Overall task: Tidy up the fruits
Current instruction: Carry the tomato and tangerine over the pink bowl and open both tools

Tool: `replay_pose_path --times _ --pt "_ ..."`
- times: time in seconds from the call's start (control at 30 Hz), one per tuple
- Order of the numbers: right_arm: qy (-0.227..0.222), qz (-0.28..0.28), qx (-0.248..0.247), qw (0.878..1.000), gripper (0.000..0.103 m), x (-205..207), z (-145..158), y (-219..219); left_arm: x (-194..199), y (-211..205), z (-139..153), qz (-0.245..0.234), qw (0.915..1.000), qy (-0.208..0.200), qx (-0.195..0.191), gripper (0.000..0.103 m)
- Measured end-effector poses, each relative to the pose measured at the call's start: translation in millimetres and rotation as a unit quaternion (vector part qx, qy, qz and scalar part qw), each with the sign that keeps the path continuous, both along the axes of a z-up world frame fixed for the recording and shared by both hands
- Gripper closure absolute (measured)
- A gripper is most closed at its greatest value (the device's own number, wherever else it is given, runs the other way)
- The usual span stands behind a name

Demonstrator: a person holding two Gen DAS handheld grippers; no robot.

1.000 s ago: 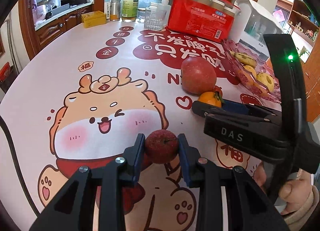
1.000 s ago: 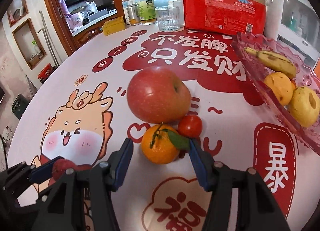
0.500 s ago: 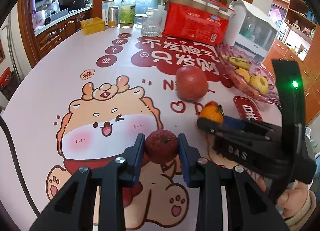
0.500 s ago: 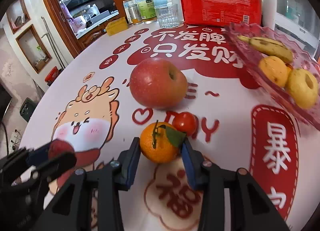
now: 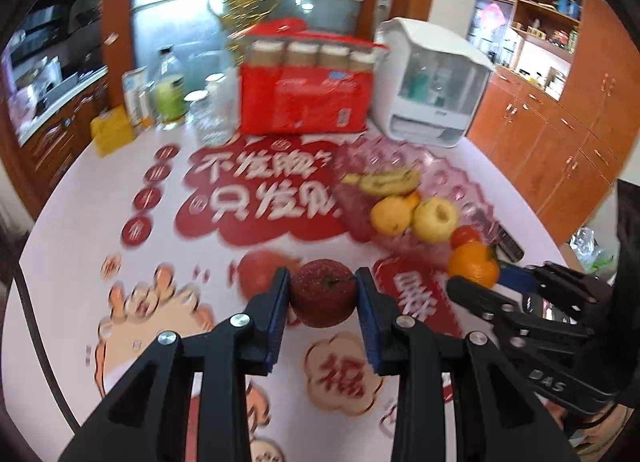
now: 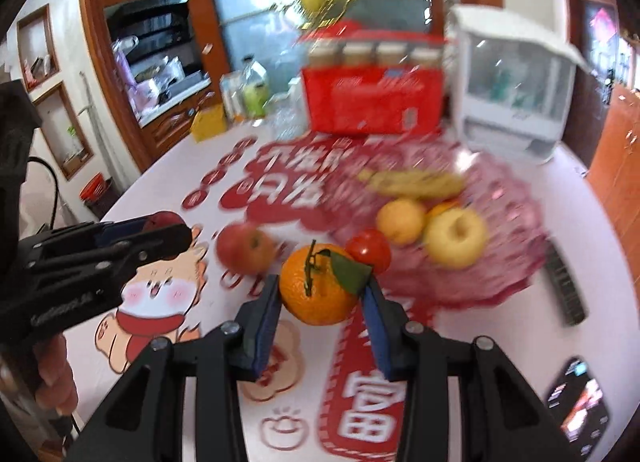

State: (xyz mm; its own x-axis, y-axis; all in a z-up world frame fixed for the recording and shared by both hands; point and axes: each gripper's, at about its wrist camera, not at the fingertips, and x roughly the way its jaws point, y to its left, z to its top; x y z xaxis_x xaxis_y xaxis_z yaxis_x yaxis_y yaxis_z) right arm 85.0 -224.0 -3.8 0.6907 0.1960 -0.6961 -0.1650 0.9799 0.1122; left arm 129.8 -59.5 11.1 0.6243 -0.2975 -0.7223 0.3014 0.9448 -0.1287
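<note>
The left hand-held gripper (image 5: pixel 323 294) is clamped on a small dark-red fruit (image 5: pixel 323 292); the right hand-held gripper (image 6: pixel 320 294) grips a tangerine (image 6: pixel 318 286) (leaf attached), with the pink fruit bowl (image 6: pixel 500 262) at two o'clock on the tabletop (image 6: pixel 460 342).

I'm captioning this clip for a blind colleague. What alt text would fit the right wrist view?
The right gripper is shut on a leafy orange mandarin, with a small tomato right behind it, in front of a pink glass fruit dish holding a banana and yellow fruit. At left, the left gripper holds a small dark red fruit; a red apple lies on the table.
</note>
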Motion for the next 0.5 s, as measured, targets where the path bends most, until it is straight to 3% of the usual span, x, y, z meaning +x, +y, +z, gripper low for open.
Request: replay_pose_path --times 0.27,0.5 --pt "-0.022 -0.070 -0.007 0.997 0.062 33.0 34.6 -61.5 63.4 -61.9 27.1 -0.037 0.9992 0.001 0.012 0.072" --pt "0.035 -0.120 0.018 0.992 0.062 81.3 -3.6 -104.4 117.1 -95.9 -14.1 -0.045 0.9967 0.068 0.000 0.072"
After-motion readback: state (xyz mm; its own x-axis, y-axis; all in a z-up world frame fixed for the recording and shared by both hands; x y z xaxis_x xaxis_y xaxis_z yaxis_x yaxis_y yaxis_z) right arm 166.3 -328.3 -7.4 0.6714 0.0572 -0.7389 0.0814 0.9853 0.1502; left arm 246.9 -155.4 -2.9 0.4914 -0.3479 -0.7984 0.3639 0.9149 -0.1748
